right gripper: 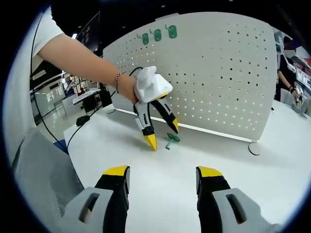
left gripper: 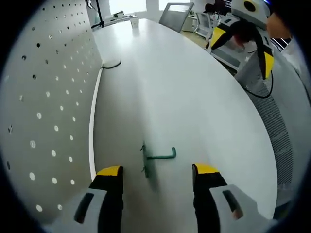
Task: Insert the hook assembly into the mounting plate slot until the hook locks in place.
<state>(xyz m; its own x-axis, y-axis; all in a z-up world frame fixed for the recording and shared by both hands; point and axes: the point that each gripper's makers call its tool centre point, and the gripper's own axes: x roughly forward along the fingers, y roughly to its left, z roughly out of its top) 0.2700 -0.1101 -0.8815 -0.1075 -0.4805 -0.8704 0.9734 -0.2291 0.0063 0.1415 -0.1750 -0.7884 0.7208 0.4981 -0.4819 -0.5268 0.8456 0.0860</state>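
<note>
A small green hook assembly (left gripper: 154, 159) lies on the white worktop (left gripper: 184, 97), just ahead of the left gripper (left gripper: 158, 171), whose yellow-tipped fingers (left gripper: 111, 171) stand wide apart with nothing between them. Beside it stands a white pegboard mounting plate (left gripper: 48, 111), upright along the worktop's edge. In the right gripper view the same hook assembly (right gripper: 171, 140) rests near the foot of the mounting plate (right gripper: 218, 77), and the left gripper (right gripper: 162, 135), held in a person's hand (right gripper: 127, 88), points down over it with its fingers spread, the tips close to the hook — whether one touches it cannot be told. Three green hooks (right gripper: 156, 35) already hang near the plate's top edge; their shapes are too small to make out. The right gripper (right gripper: 163, 172) hangs well back from the hook, its fingers (right gripper: 116, 171) wide and empty. A person's arm is cut off by the view's edge.
</note>
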